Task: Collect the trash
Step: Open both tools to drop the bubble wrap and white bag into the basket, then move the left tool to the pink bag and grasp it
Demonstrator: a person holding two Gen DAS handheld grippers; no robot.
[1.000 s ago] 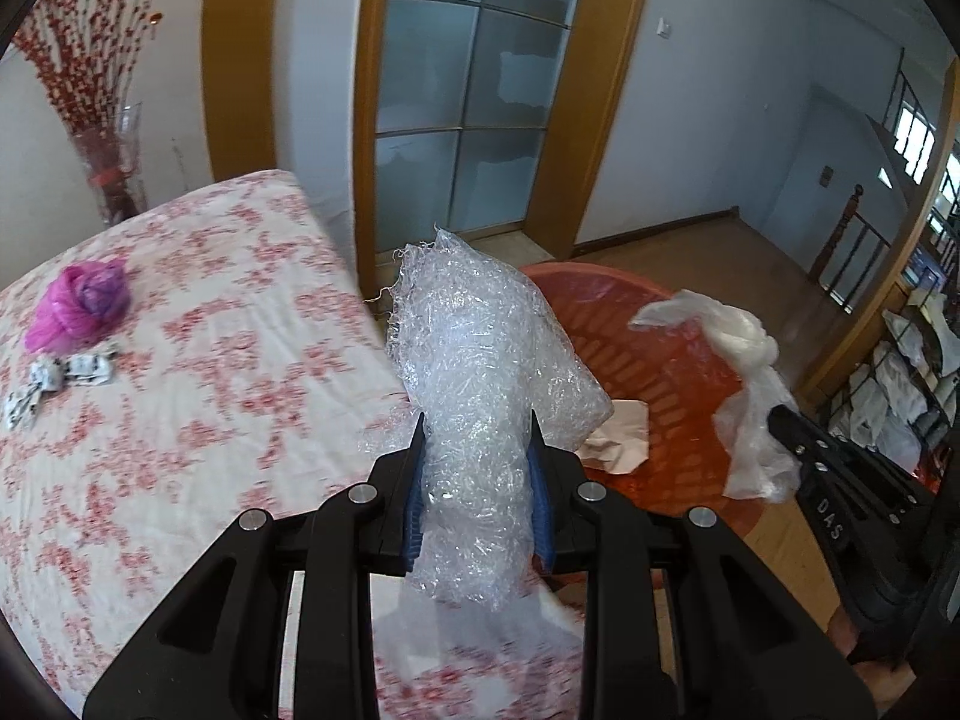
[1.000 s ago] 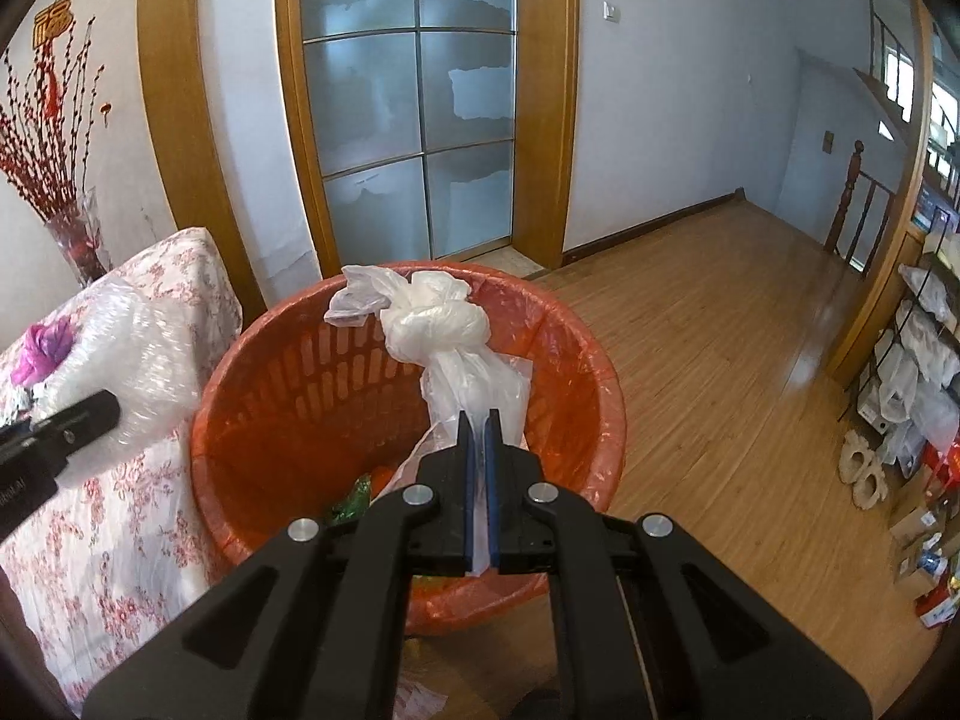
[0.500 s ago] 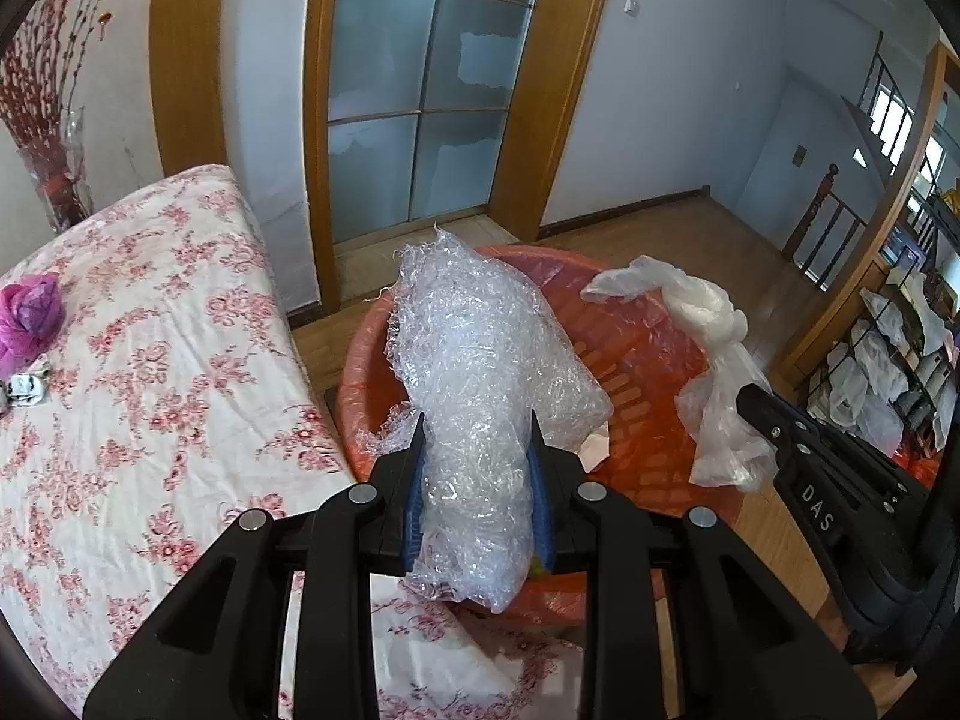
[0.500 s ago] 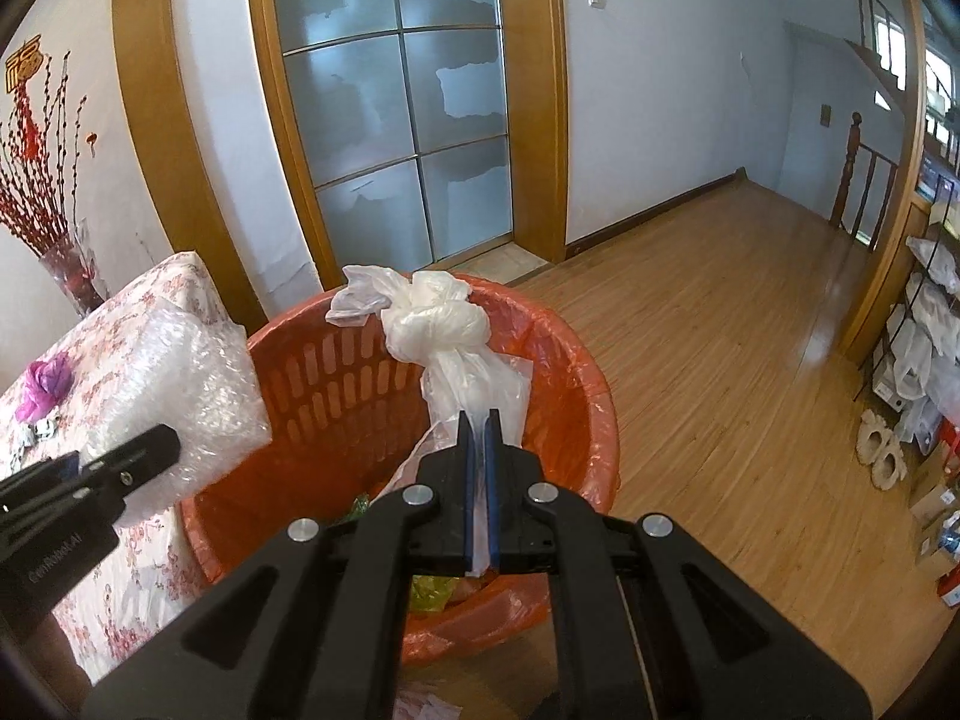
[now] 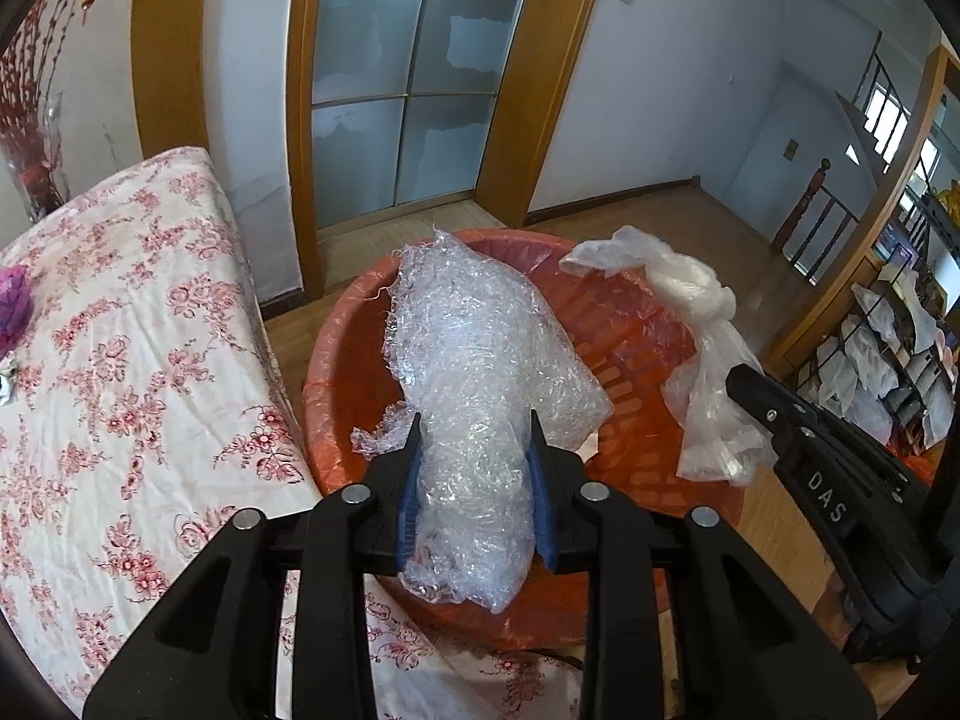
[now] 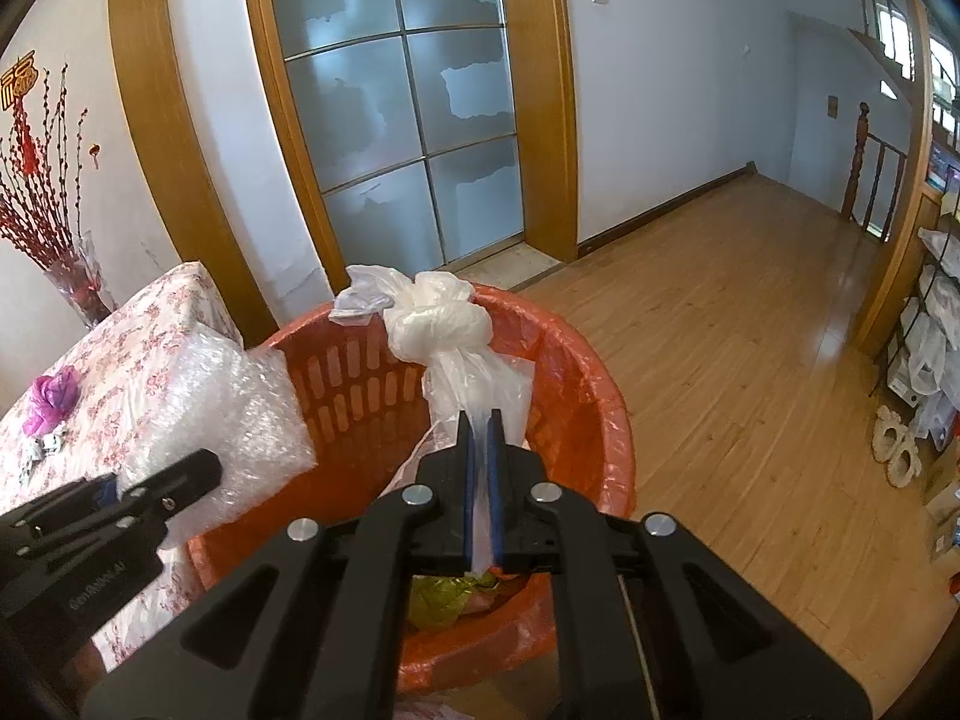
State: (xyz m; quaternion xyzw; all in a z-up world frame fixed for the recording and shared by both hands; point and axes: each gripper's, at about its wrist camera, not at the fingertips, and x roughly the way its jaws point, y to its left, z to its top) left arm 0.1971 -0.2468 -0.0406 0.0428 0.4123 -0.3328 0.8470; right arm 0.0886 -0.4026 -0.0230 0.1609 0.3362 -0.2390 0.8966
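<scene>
- Our left gripper has its blue-padded fingers on either side of a crumpled wad of bubble wrap; the fingers have just been opening a little, yet both pads press the plastic and it stays held between them.
- The bubble wrap sticks out ahead of the left fingers and hangs over the near-left part of the orange basket, above its rim rather than down inside it.
- Our right gripper has its fingers nearly together, pinching the thin tail of a knotted white plastic bag.
- The bag's knot stands up beyond the right fingertips, over the middle of the basket; its loose end flops toward the far rim.
- In the right wrist view the basket holds some trash at the bottom: a yellow-green wrapper shows just under the fingers.
- The basket is lined with an orange bag and stands on the wooden floor, right beside the table.
- The table carries a white cloth with red flowers; a crumpled pink-purple scrap and small grey bits beside it lie well away from the basket.
- A glass vase of red branches stands at the table's far end, near the wall and the frosted-glass door.
</scene>
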